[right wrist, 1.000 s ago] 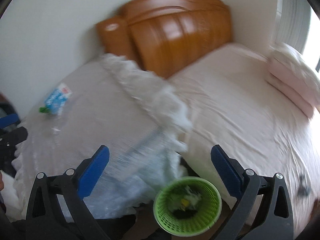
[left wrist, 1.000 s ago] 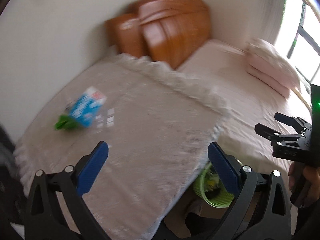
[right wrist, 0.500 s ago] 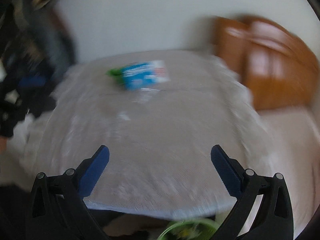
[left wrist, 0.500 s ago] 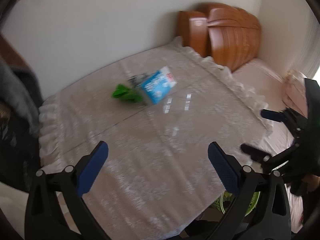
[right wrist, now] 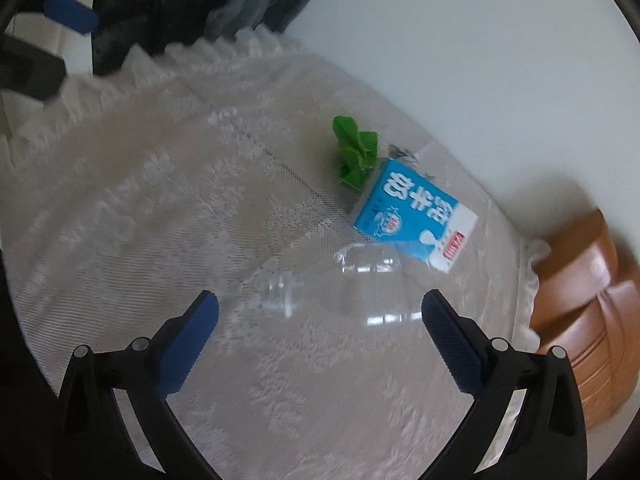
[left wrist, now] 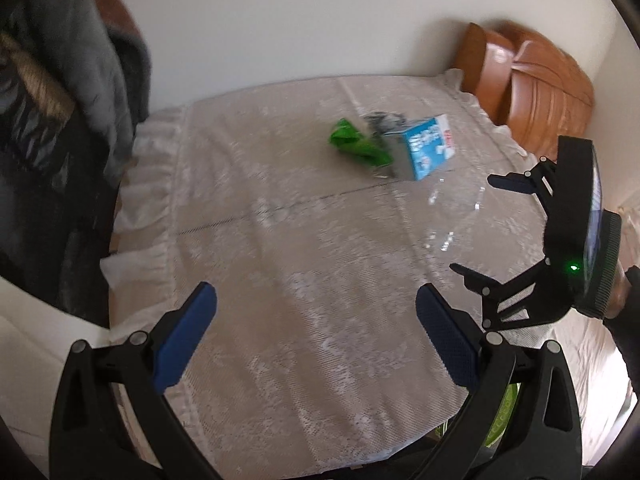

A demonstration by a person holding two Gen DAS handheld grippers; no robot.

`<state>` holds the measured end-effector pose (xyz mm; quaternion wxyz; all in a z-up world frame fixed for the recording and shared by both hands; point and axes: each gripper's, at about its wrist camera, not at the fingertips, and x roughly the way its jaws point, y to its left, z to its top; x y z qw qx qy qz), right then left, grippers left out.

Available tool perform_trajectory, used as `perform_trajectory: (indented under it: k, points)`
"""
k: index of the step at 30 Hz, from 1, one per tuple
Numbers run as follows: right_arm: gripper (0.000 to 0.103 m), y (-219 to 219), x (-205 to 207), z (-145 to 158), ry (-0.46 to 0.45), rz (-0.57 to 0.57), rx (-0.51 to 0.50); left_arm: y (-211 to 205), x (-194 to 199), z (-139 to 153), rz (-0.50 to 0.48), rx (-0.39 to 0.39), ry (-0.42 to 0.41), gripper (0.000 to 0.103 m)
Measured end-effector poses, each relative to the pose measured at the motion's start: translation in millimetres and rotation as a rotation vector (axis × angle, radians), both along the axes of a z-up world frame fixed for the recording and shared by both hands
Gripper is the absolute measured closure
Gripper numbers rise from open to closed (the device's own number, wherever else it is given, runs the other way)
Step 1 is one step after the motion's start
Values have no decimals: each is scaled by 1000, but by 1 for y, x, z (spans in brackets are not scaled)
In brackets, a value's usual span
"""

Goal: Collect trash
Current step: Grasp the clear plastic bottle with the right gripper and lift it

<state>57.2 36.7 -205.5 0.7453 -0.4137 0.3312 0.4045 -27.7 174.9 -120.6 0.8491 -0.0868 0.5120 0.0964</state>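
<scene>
On the lace-covered table (left wrist: 280, 280) lie a blue and white milk carton (left wrist: 426, 148) (right wrist: 412, 220), a crumpled green wrapper (left wrist: 358, 146) (right wrist: 354, 154), a small grey crumpled scrap (left wrist: 384, 120) and a clear plastic bottle (left wrist: 452, 216) (right wrist: 340, 280). My right gripper (right wrist: 320, 328) (left wrist: 474, 224) stands open just short of the bottle, which lies on its side ahead of its fingers. My left gripper (left wrist: 316, 320) (right wrist: 48, 40) is open over the near part of the table, well back from the trash, with nothing in it.
A wooden headboard (left wrist: 532, 80) (right wrist: 580, 320) stands to the right of the table. Dark coats (left wrist: 60, 80) (right wrist: 180, 0) hang at its left side. A green basket (left wrist: 504, 408) shows below the table's near right edge, beside the bed (left wrist: 580, 340).
Both views have swung left from the bed and basket to the table. The trash is now nearer, and the right gripper has come up close to the clear bottle.
</scene>
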Motion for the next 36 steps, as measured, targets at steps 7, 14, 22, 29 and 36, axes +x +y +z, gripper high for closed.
perform_trajectory:
  k: [7, 14, 22, 29, 36]
  points:
    - [2, 10, 18, -14, 3, 4, -37, 16, 2, -7, 41, -19, 16, 8]
    - [2, 17, 31, -23, -22, 5, -65, 16, 8, -7, 31, -17, 17, 8]
    - [2, 18, 41, -24, -20, -7, -69, 16, 12, -8, 18, -23, 22, 8]
    - [2, 16, 45, -23, -1, -14, -56, 17, 10, -11, 23, -31, 26, 8]
    - [12, 8, 50, -13, 46, -73, 8, 16, 11, -10, 10, -36, 23, 8]
